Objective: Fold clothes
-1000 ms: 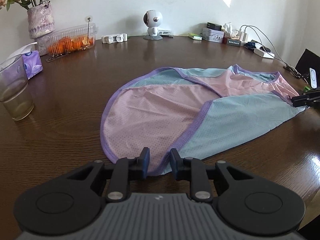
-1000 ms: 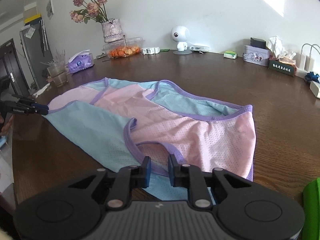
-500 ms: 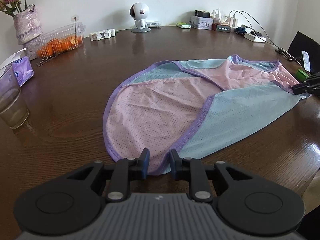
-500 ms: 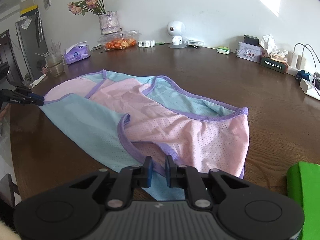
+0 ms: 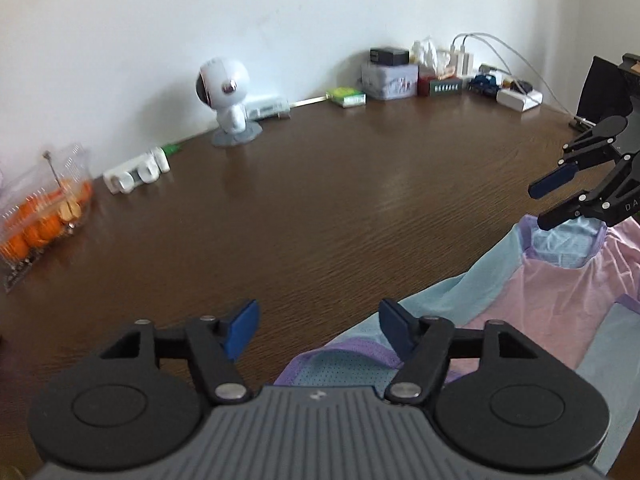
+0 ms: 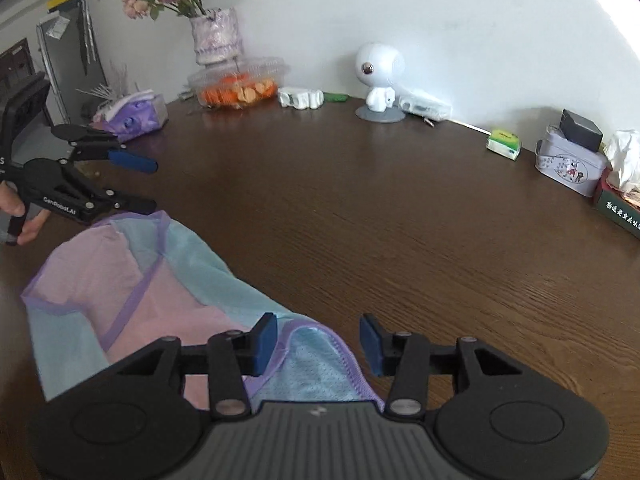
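A: How are the two tools seen?

B: The left tool (image 5: 318,330) is seen with its blue pads spread wide, nothing pinched between them. The right tool (image 6: 318,344) is likewise spread, with nothing gripped.

A: Where is the garment found?

B: The pink, blue and purple-trimmed mesh garment (image 6: 160,300) is laid folded on the brown bench (image 6: 400,220), along its near edge. One purple-hemmed end (image 5: 340,364) is seen just under the left tool, and the other end (image 6: 316,364) lies below the gap of the right tool. Whether the pads touch the cloth cannot be told.

A: What is seen along the far edge of the bench?

B: A white round-headed figurine (image 6: 378,80) is stood by the wall, with a clear box of oranges (image 6: 238,86) and a vase of flowers (image 6: 214,36) toward the far left corner. A green packet (image 6: 503,144) and a tin (image 6: 570,164) are placed toward the right.
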Motion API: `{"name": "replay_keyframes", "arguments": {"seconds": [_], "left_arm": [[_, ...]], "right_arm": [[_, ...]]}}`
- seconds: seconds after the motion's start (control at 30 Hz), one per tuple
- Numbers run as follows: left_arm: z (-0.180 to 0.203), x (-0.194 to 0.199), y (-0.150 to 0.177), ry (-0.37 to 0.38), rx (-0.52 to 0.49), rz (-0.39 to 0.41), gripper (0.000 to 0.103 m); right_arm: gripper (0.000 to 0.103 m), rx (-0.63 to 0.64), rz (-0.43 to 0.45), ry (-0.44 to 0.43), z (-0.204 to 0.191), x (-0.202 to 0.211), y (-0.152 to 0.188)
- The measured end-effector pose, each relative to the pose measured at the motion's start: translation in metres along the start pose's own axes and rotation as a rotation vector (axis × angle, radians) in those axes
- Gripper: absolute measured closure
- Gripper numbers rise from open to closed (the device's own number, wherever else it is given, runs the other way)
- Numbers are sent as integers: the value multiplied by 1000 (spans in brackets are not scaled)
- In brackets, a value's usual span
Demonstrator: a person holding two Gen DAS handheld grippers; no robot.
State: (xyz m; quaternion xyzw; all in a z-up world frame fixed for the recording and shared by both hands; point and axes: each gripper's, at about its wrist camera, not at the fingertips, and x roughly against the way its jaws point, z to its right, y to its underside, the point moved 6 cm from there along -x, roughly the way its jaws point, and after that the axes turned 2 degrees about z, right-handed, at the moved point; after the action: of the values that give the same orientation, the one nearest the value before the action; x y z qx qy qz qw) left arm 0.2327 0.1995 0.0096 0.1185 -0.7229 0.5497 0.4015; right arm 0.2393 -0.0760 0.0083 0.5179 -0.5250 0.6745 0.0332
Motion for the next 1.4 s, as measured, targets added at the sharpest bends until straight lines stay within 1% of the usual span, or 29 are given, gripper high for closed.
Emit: {"name": "replay_keyframes", "arguments": {"seconds": [0.1,0.13,0.17,0.2,0.23,0.27,0.3,0.4,0.47,0.57,0.67,0.77,0.8,0.83,0.87,0.9,0.93,0.97,1.0,1.03,1.07,1.1,1.17,1.27,1.3,1.33,1.37,1.4], "left_arm": [[-1,-16,15,56,-2,-47,45],[-2,-16,20,73,-9,-56,56],[-2,-17,22,86,-10,-58,66],[-2,-17,23,96,-10,-56,88],[-2,-17,23,96,-16,-58,100],[0,-17,24,89,-36,-57,100],[3,-15,24,87,-53,-55,100],[11,2,23,91,-70,-9,100],[17,18,23,82,-76,32,100],[26,46,30,60,-86,56,100],[35,65,49,42,-94,31,100],[41,69,76,32,-62,-18,100],[41,71,82,19,-55,-14,99],[39,76,85,0,-44,-1,94],[34,81,86,-19,-19,6,90],[28,86,85,-30,9,17,74],[21,93,84,-47,36,43,50],[12,101,83,-75,64,78,42],[5,107,80,-93,95,106,39],[-3,109,77,-93,133,129,39],[-12,109,74,-84,177,156,39],[-19,106,70,-80,213,177,39],[-27,86,67,-119,213,149,39],[-20,59,72,-179,125,48,41],[-18,58,75,-192,109,47,42],[-18,60,77,-203,114,55,41],[-18,62,80,-212,127,55,41],[-19,64,83,-221,141,56,39]], "right_arm": [[59,-3,-14,-24,-1,-11,8],[63,-1,-16,-33,-2,-14,11],[76,6,-20,-38,-3,-16,13],[84,10,-18,-39,-4,-18,15],[94,10,-10,-36,-5,-19,16],[100,10,-7,-38,-6,-19,16],[101,6,-9,-43,-7,-18,15],[101,30,19,-44,-13,-8,13],[102,52,48,-61,-19,6,11],[102,98,96,-86,-32,33,15],[102,125,100,-123,-49,53,32],[101,163,54,-165,-71,59,62],[101,173,32,-176,-77,57,71],[100,177,10,-178,-82,56,79],[95,176,5,-170,-84,58,84],[92,170,21,-161,-82,65,86],[87,156,47,-149,-76,76,86],[76,131,78,-126,-66,87,85],[69,89,110,-89,-52,99,84],[60,35,141,-43,-33,111,84],[60,-12,156,1,-16,119,85],[60,-51,149,42,-1,121,87],[60,-111,137,119,26,123,91],[61,-131,125,174,42,111,93],[61,-145,124,193,47,108,94],[60,-152,122,212,51,105,95],[53,-148,122,230,55,102,96],[49,-159,110,239,61,99,97]]}}
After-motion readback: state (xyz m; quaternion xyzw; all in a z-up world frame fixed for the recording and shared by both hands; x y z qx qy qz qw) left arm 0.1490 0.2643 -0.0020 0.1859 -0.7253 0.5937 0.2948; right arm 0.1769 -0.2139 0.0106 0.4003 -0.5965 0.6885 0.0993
